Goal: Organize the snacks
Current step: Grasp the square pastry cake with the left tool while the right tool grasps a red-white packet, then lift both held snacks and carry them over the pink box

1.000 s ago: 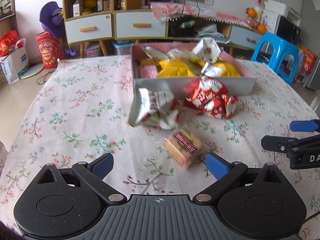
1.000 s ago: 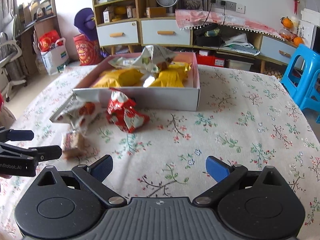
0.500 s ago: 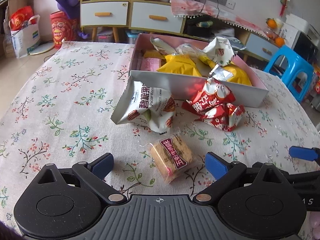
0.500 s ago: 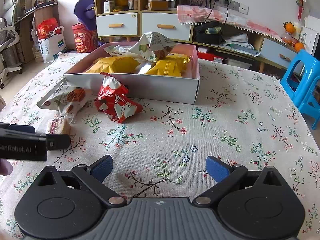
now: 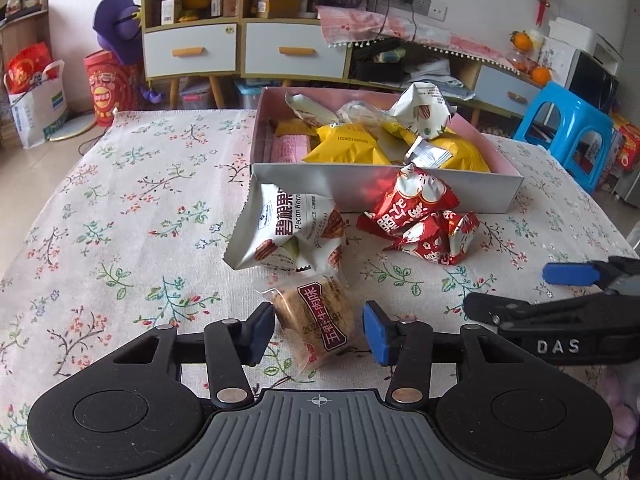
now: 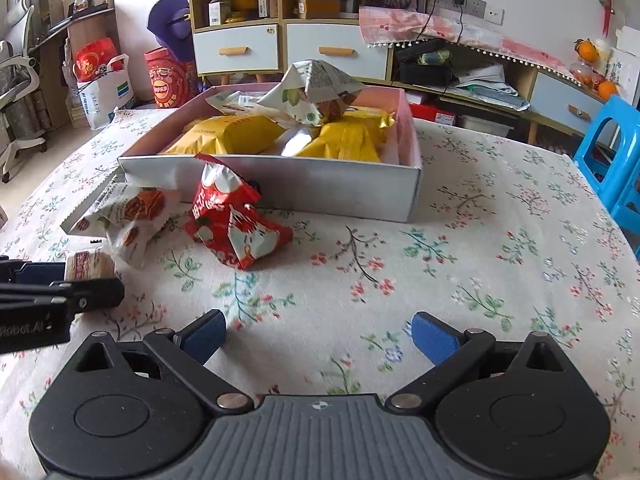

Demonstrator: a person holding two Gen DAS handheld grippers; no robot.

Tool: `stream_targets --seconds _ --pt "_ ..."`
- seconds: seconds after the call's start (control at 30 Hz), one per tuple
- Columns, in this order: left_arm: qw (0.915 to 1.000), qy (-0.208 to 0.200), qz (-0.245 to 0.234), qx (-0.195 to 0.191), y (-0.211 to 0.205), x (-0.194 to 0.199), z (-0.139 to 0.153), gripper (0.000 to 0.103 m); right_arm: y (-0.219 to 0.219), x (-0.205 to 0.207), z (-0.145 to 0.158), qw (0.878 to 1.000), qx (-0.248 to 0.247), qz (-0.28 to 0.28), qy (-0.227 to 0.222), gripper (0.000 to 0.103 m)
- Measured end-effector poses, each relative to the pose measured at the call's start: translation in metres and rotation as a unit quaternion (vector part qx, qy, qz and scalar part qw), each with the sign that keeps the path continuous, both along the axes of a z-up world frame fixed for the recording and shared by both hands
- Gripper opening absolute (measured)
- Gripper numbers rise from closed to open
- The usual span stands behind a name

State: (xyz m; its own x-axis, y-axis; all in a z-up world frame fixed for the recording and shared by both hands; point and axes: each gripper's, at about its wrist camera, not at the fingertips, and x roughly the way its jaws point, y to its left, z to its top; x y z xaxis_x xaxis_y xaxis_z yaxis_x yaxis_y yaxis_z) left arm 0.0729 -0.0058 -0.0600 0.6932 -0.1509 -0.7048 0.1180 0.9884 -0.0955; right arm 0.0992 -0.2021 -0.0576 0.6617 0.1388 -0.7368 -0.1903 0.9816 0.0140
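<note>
Your left gripper [image 5: 318, 330] sits low over the desk [image 5: 120, 240] with the cracker pack [image 5: 316, 320] between its jaws; they have just been closing, the left pad looks to be at the wrapper while a slim gap shows at the right pad, so I cannot tell whether it is gripped. Your right gripper [image 6: 318, 334] hangs over bare floral cloth just to the right, jaws spread wide with nothing between them. Just beyond the cracker pack lies the white pecan bag [image 5: 288, 232], tilted against the box [image 5: 360, 184] front. Right of it, two red packets [image 5: 420, 216] lie touching each other, also close to the box. The box itself is open, holding yellow bags [image 5: 348, 148] and crumpled white ones [image 5: 420, 108].
</note>
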Motion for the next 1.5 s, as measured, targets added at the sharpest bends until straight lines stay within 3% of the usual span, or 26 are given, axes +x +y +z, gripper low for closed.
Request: stream_targets --seconds 0.17,0.23,0.53,0.7,0.9,1.07,1.3,1.5 --pt "1.0 0.002 -0.003 0.006 0.011 -0.004 0.001 0.043 0.008 0.007 -0.001 1.0 -0.004 0.013 -0.005 0.091" --pt "1.0 0.004 -0.002 0.007 0.017 -0.005 0.001 0.032 0.011 0.01 -0.001 1.0 -0.006 0.02 -0.008 0.09" --pt "0.9999 0.007 -0.006 0.008 0.027 -0.008 -0.001 0.034 0.028 0.021 0.0 0.999 -0.014 0.049 -0.016 0.085" --pt "0.9996 0.02 -0.011 -0.015 0.029 -0.007 -0.003 0.041 0.035 0.026 0.002 0.998 -0.016 0.055 -0.024 0.077" --pt "0.9997 0.015 -0.017 -0.004 0.023 -0.008 -0.004 0.046 0.039 0.032 0.003 0.998 -0.005 0.059 -0.035 0.065" --pt "0.9997 0.015 -0.02 0.006 0.02 -0.008 -0.004 0.042 0.038 0.03 0.006 0.997 0.0 0.067 -0.042 0.032" --pt "0.9993 0.007 -0.026 0.028 0.015 -0.009 -0.003 0.033 0.04 0.025 0.01 0.997 0.003 0.072 -0.035 0.028" --pt "0.9993 0.007 -0.025 0.025 0.017 -0.009 -0.003 0.032 0.041 0.018 0.013 0.997 0.005 0.079 -0.024 0.027"
